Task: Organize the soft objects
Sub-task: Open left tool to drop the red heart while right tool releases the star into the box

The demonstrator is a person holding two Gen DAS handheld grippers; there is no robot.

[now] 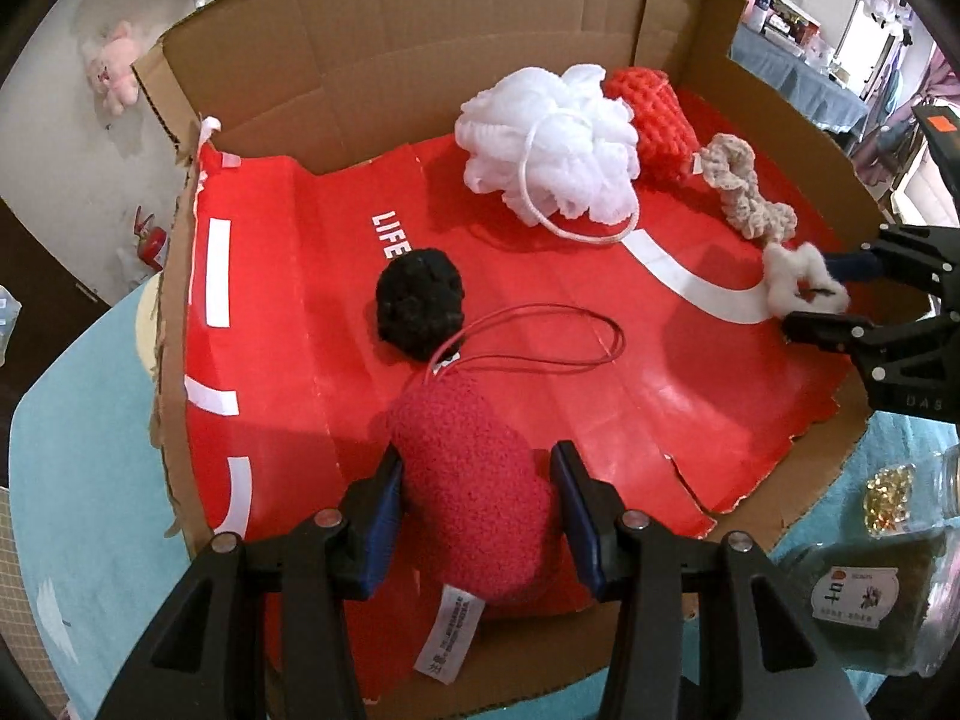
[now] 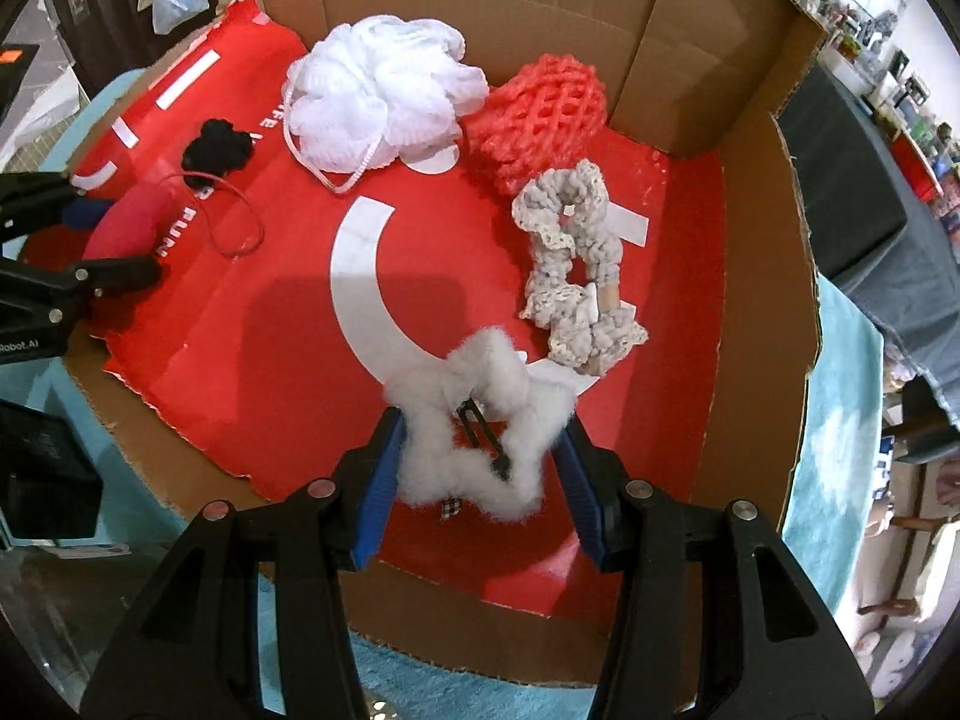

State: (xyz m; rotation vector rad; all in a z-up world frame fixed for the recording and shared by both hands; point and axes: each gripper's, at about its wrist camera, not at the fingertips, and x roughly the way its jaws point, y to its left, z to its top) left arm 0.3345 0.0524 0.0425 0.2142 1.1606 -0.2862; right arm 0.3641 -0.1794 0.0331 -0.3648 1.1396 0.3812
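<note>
My left gripper (image 1: pixel 477 516) pinches the fuzzy red plush pouch (image 1: pixel 474 492), my right gripper (image 2: pixel 480 462) the fluffy white star-shaped clip (image 2: pixel 474 438); next, setting both down inside the cardboard box (image 2: pixel 750 300).

Right gripper (image 2: pixel 480 450) holds a white fluffy star-shaped clip (image 2: pixel 474 438) between its 2 blue pads (image 2: pixel 384 468), above the red sheet (image 2: pixel 288 348) lining the cardboard box (image 2: pixel 750 240). Just beyond lies a grey crocheted scrunchie (image 2: pixel 576 264). Further back: a coral knitted piece (image 2: pixel 540 120) touching a white mesh bath pouf (image 2: pixel 378 96). At left, a black pompom (image 2: pixel 217 147), and the left gripper (image 2: pixel 102 240) closed on a red plush pouch (image 2: pixel 129 222).
</note>
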